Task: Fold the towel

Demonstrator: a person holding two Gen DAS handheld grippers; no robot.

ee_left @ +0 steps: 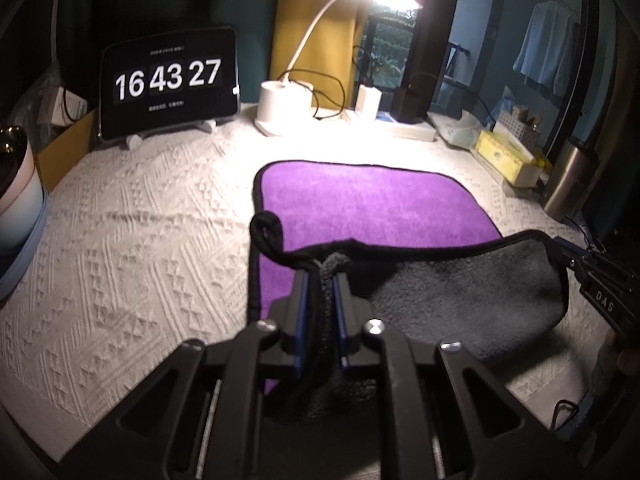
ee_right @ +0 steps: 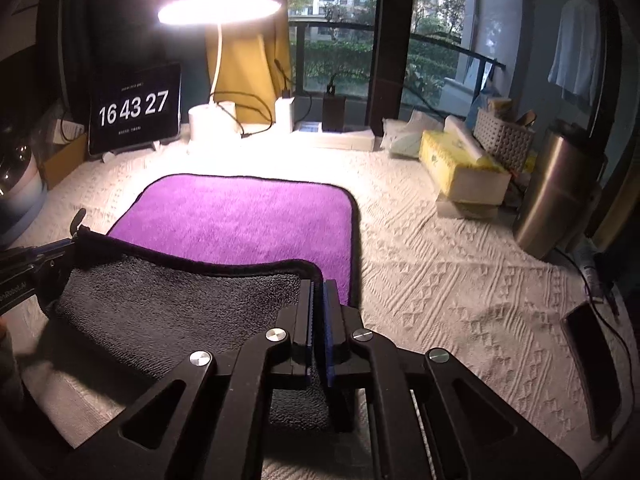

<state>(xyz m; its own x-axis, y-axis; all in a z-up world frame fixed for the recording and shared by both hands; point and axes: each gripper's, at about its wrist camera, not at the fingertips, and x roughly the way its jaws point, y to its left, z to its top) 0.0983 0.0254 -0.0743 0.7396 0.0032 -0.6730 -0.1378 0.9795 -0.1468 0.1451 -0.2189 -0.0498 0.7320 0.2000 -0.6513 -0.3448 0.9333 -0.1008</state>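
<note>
Both near corners of the towel (ee_right: 248,216) are lifted and turned over, so its grey underside faces up while the purple far half lies flat on the desk (ee_right: 440,288). My left hand-held gripper (ee_left: 322,276) is clenched on the bunched left corner; my right hand-held gripper (ee_right: 318,286) is clamped on the right corner's black hem. Beyond the towel stand a lit lamp (ee_right: 218,12), a clock tablet (ee_right: 134,108) and a yellow tissue box (ee_right: 460,168).
</note>
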